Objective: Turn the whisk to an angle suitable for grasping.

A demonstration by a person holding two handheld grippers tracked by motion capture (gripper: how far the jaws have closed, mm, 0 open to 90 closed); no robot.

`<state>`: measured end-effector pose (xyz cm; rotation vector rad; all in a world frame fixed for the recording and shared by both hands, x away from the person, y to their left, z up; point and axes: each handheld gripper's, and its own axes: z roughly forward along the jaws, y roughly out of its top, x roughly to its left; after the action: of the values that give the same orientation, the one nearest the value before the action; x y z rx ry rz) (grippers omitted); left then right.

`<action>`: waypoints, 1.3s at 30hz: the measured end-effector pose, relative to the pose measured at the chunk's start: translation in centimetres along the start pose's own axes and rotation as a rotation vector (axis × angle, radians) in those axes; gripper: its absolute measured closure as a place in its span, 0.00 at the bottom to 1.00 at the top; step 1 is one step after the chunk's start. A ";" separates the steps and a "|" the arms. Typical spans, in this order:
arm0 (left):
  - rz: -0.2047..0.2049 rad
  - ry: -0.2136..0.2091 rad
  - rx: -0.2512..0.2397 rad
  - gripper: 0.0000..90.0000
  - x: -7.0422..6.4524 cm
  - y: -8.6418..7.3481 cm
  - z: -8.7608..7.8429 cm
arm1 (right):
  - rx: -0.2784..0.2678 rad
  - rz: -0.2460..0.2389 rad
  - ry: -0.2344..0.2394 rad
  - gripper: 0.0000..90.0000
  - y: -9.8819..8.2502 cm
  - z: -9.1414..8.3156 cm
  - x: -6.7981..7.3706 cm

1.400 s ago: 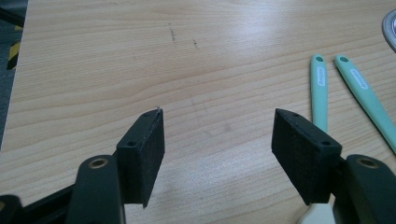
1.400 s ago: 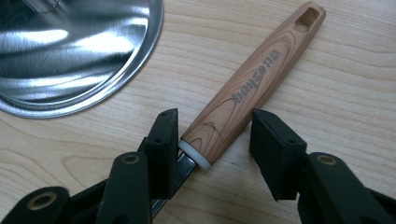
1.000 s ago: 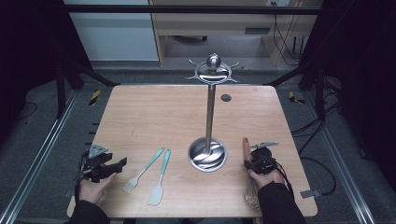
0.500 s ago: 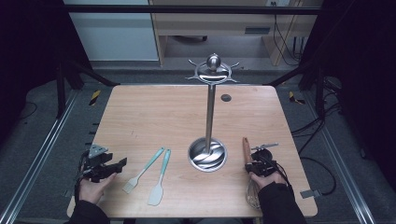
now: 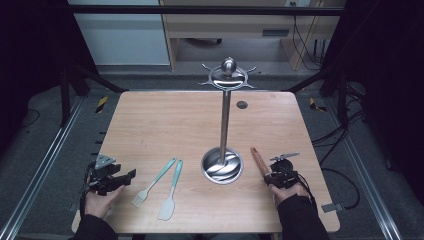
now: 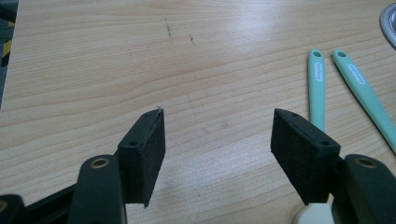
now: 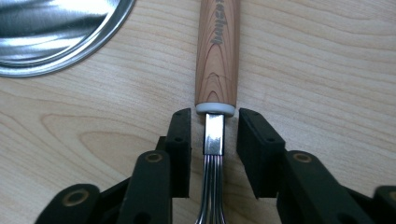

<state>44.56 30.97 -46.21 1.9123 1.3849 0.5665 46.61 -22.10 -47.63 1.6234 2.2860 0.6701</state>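
Right tongs [image 7: 209, 128] straddle the whisk's metal neck [image 7: 214, 135] without pinching, ready to lift it; left tongs [image 6: 217, 140] stand apart over bare bench [image 6: 140, 60].

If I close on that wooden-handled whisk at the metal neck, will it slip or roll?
Probably some slip: the right gripper's jaws stand either side of the whisk's narrow, shiny metal neck without touching it. The round wooden handle may roll if nudged. It looks stiff, and likely handle-heavy, so it may tilt when lifted.
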 end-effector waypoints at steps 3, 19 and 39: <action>0.001 0.000 0.002 0.39 0.0 0.0 0.0 | 0.014 -0.001 -0.015 0.75 -0.1 -0.3 0.0; 0.002 -0.002 0.015 0.39 0.0 0.0 0.1 | 0.059 0.009 -0.024 0.89 0.3 0.2 0.3; 0.009 0.001 0.019 0.40 -0.1 0.0 0.1 | -0.067 0.033 0.024 0.90 0.5 -1.8 0.0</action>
<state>44.61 30.89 -46.24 1.9346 1.3868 0.5605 46.25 -22.37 -45.85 1.6345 2.2319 0.7695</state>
